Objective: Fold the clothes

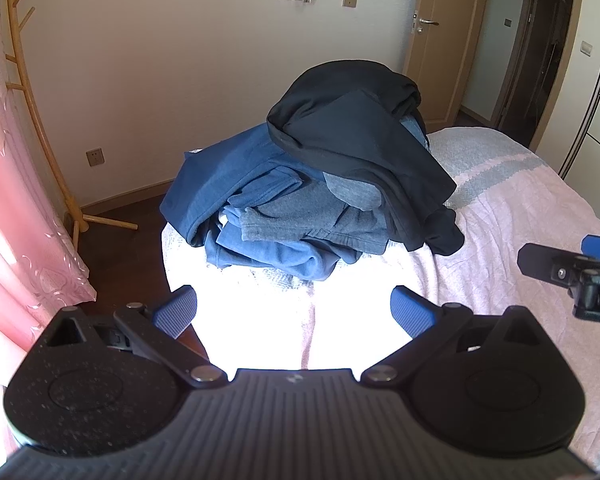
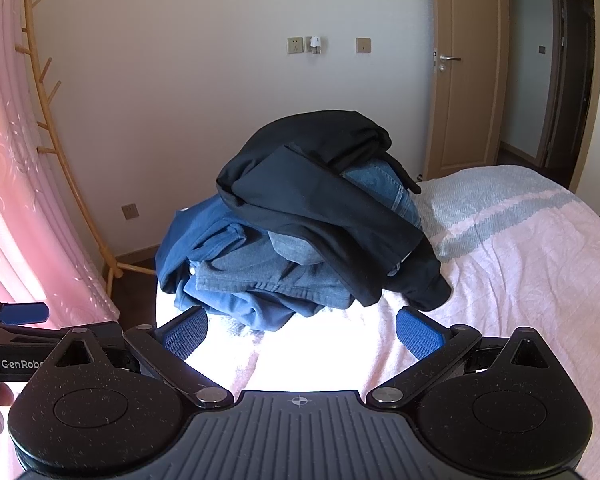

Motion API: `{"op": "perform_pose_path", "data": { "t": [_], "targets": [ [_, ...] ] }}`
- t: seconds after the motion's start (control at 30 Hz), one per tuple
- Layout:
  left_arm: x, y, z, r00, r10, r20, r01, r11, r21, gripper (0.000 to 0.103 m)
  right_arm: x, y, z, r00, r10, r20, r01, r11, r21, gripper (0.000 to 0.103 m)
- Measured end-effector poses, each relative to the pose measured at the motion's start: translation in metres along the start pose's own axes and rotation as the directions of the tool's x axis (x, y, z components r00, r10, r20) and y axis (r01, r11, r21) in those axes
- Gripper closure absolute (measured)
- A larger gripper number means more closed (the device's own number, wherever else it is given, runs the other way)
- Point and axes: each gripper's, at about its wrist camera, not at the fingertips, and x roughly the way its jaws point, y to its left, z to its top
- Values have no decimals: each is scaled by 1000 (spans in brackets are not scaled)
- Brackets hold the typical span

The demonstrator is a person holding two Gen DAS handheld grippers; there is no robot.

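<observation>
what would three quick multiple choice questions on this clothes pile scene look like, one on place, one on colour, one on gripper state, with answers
1. Where does the pile of clothes lie?
A. on the floor by the door
B. on the bed, near its corner
C. hung on the coat rack

2. What colour is the garment on top of the pile?
A. black
B. pink
C. white

3. How do the two grippers stand?
A. both shut on cloth
B. left shut on a sleeve, right open
C. both open, holding nothing

Answers:
1 B: the heap rests on the pink bed cover, with the wooden coat rack standing apart by the curtain.
2 A: the black garment drapes over the blue clothes beneath.
3 C: the left gripper and right gripper each show blue pads spread wide over bare cover, short of the pile.
</observation>
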Motion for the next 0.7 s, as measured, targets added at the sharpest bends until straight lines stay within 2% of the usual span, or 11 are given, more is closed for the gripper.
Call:
{"op": "perform_pose_path", "data": {
  "t": [0.53,0.6,0.7],
  "targets": [
    [-7,-13,-6,1000,17,15,-17,1000,1,2,-3,-19,-10,1000,22,-7,-22,1000,17,0],
    [-8,-14,-3,999,33,28,-33,999,-2,2,-9,-27,-11,999,36,41,-37,999,32,0],
    [-7,-10,6,997,55,49,-55,998,6,2,-30,-37,-15,973,23,228,-29,999,23,0]
  ]
}}
